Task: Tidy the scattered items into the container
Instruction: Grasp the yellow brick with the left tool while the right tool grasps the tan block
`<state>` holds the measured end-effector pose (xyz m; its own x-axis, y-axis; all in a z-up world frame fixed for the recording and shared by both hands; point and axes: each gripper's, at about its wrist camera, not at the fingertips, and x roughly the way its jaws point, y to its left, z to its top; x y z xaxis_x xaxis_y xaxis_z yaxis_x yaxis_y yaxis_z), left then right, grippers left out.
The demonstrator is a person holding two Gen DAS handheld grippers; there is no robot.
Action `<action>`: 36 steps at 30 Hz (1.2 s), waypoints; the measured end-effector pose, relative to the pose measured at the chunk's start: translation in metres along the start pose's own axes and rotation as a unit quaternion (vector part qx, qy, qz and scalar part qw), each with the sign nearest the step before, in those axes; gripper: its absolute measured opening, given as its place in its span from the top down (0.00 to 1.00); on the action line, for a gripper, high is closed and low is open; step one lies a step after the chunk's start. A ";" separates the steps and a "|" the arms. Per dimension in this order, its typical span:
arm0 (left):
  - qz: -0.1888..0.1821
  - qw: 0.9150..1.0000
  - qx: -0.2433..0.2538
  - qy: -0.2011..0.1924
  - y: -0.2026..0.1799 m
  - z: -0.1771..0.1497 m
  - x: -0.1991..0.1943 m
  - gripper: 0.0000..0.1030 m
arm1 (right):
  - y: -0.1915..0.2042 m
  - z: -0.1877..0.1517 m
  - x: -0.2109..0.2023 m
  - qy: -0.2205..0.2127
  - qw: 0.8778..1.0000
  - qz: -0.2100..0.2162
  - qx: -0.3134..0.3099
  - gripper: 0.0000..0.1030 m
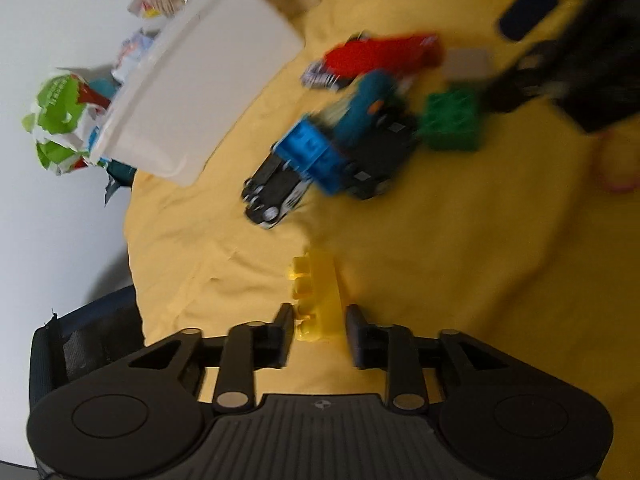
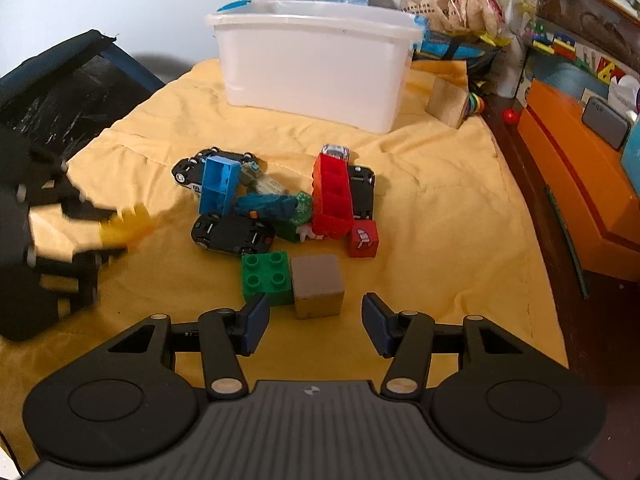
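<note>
Straddling yellow brick: left hand-held gripper parted, pads clear | right hand-held gripper open, empty | bare cloth rightward

Yellow cloth spread over the middle of the right wrist view, creased, under soft indoor light. Pale wall at the upper left, black mesh chair back at the left edge below it. Orange cabinet at the right edge, cluttered shelf at the upper right, crumpled snack bags along the top.
</note>
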<state>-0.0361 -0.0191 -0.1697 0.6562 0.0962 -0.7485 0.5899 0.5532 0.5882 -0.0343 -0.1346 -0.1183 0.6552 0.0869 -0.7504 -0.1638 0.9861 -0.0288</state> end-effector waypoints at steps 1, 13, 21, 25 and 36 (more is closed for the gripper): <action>-0.010 1.000 -0.013 -0.010 -0.001 -0.003 -0.007 0.66 | 0.000 0.000 -0.001 -0.002 1.000 -0.001 -0.001 0.46; -0.104 0.947 -0.305 -0.011 0.073 -0.028 0.010 0.57 | -0.001 0.001 -0.001 0.000 1.000 -0.003 -0.003 0.44; -0.140 0.937 -0.320 0.001 0.061 -0.026 0.028 0.72 | -0.003 0.001 0.008 0.011 0.999 -0.009 -0.037 0.51; -0.142 0.937 -0.318 0.000 0.061 -0.026 0.027 0.72 | -0.002 0.004 0.013 0.010 0.999 -0.007 -0.046 0.53; -0.174 0.918 -0.355 -0.018 0.079 -0.029 0.020 0.73 | -0.007 0.006 0.032 0.037 0.999 0.021 -0.022 0.68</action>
<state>0.0099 0.0510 -0.1470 0.5091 -0.2086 -0.8350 0.3194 0.9467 -0.0418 -0.0076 -0.1381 -0.1378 0.5918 0.1153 -0.7978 -0.2222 0.9747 -0.0240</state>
